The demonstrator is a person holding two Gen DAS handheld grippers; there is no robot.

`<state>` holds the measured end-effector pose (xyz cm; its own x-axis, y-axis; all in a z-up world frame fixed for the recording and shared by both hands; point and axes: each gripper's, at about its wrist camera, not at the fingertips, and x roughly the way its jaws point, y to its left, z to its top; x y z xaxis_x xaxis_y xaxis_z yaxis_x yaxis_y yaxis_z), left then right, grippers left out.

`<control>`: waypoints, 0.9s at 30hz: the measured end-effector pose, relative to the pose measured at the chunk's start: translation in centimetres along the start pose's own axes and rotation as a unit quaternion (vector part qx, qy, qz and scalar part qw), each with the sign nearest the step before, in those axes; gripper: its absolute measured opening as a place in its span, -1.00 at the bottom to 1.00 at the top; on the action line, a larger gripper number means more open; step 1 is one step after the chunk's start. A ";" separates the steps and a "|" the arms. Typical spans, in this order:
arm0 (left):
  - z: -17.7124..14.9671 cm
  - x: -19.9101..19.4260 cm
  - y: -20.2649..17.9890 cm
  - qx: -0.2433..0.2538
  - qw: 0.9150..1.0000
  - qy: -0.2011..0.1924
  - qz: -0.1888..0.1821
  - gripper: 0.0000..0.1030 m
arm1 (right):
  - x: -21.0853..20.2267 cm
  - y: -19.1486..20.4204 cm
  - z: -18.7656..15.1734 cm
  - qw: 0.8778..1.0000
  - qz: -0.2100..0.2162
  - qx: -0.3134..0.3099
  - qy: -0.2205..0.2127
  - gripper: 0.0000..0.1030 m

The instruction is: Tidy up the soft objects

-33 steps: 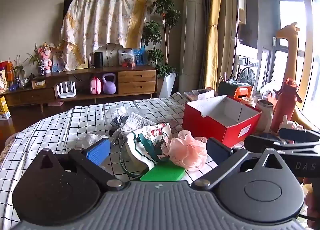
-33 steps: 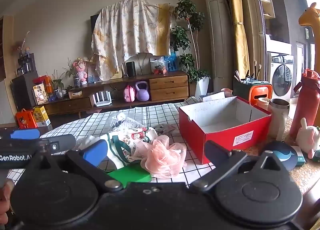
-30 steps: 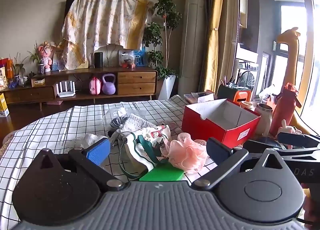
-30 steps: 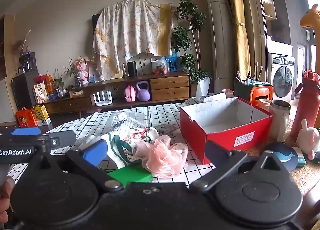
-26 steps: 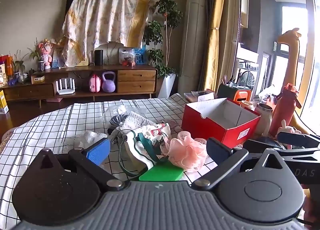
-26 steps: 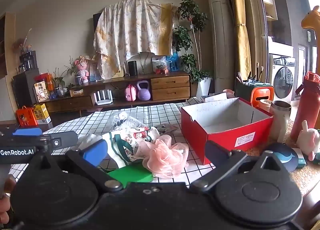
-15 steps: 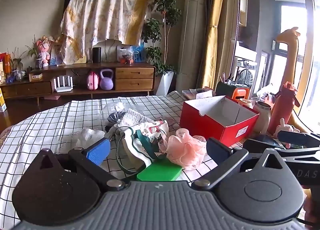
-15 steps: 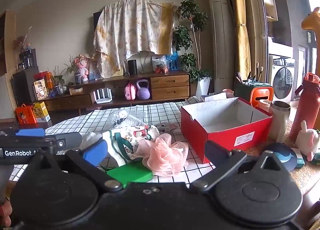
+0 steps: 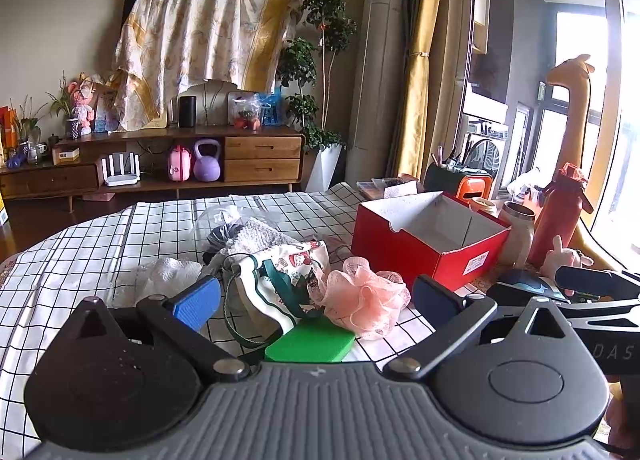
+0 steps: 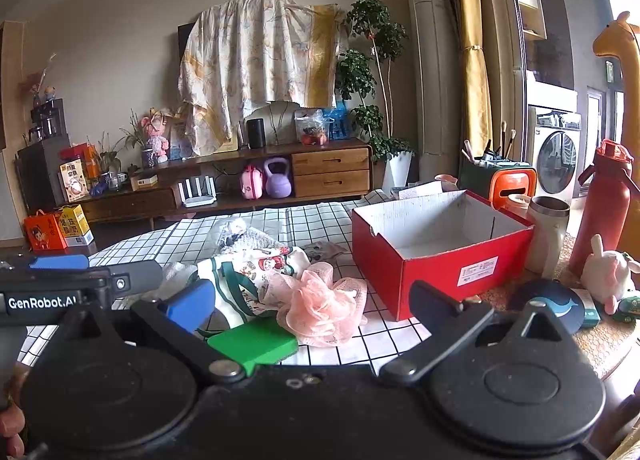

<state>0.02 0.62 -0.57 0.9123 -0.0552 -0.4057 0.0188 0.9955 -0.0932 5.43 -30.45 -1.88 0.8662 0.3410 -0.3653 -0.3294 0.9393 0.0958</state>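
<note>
Checked cloth [image 9: 100, 244] covers the table, and on it a pink pouf [image 9: 366, 302] lies touching a green sponge [image 9: 310, 342] and a printed bag [image 9: 280, 272], with a red box [image 9: 430, 236] open just beside it. Both the left gripper [image 9: 316, 296] and right gripper [image 10: 310, 302] hang above the pile, jaws wide apart, holding nothing.

the left gripper [image 9: 316, 300], black with blue rubber pads on its two fingers, is spread wide and holds nothing. the right gripper [image 10: 310, 302], of the same black build, is likewise spread wide and empty. both are held level, side by side.
</note>
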 end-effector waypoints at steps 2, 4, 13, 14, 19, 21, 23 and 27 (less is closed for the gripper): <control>0.0 0.0 0.0 0.000 1.000 -0.001 0.000 1.00 | -0.1 0.0 0.0 1.000 -0.003 0.001 0.000 1.00; 0.0 0.1 -0.1 0.000 1.000 0.000 -0.001 1.00 | -0.2 -0.1 0.0 1.000 -0.005 0.002 0.000 1.00; 0.0 0.1 -0.4 0.000 1.000 -0.001 -0.009 1.00 | -0.4 -0.2 0.0 1.000 -0.008 0.005 -0.001 1.00; 0.0 0.0 -0.4 0.001 1.000 -0.001 -0.009 1.00 | -0.4 -0.2 0.0 1.000 -0.009 0.005 -0.001 1.00; -0.1 0.0 -0.3 0.001 1.000 -0.002 -0.009 1.00 | -0.4 -0.2 0.0 1.000 -0.008 0.005 -0.002 1.00; -0.1 0.0 -0.3 0.001 1.000 -0.002 -0.010 1.00 | -0.5 -0.2 0.1 1.000 -0.008 0.005 -0.002 1.00; 0.0 0.0 -0.3 0.000 1.000 -0.001 -0.011 1.00 | -0.5 -0.2 0.1 1.000 -0.008 0.005 -0.002 1.00; 0.0 0.1 -0.4 -0.003 1.000 0.001 -0.013 1.00 | -0.5 -0.2 0.0 1.000 -0.009 0.005 -0.002 1.00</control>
<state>0.07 0.24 -0.56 0.9106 -0.0820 -0.4051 0.0407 0.9932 -0.1094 5.07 -30.77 -1.70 0.8732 0.3247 -0.3634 -0.3106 0.9454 0.0984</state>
